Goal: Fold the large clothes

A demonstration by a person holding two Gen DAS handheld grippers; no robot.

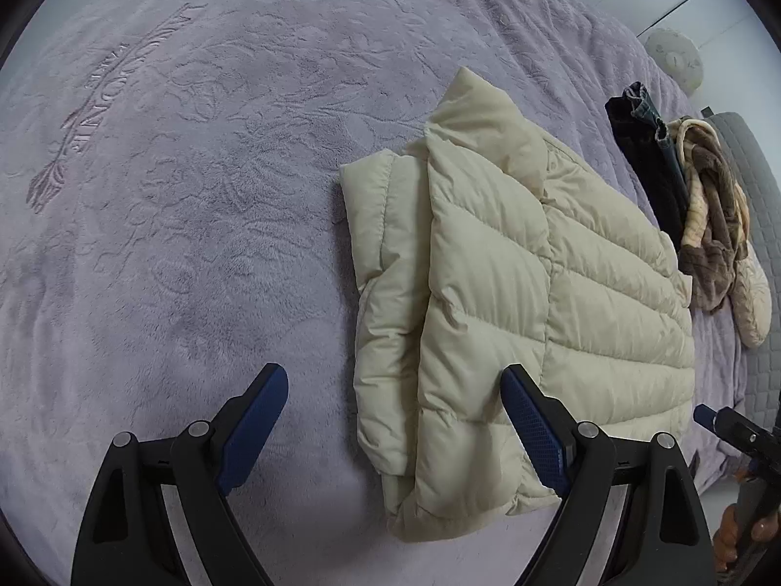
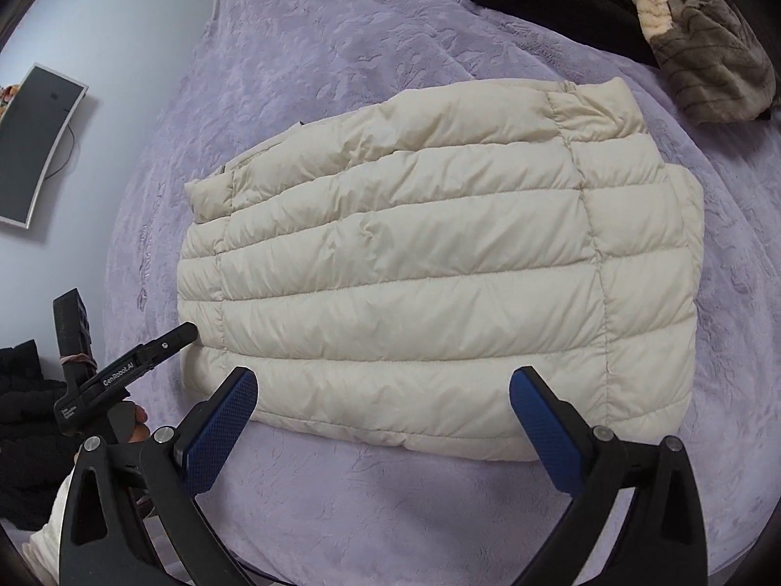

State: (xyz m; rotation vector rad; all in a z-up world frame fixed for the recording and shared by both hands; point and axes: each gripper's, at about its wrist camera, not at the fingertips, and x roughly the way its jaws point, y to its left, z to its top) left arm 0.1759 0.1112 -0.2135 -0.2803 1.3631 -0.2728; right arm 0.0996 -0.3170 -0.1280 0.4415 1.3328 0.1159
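Tongs, left (image 1: 395, 390) and right (image 2: 383, 393), gape wide and empty above folded jacket's (image 2: 415, 263) near edge on blanket (image 1: 171, 195).

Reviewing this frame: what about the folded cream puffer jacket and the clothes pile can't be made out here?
- Puffer jacket: sleeves and zipper are tucked under the folded layers in both views.
- Clothes pile: cut off by the top edge in the right wrist view; small and bunched in the left, so the item count is unclear.
- Blanket: embossed lettering is too faint to read.
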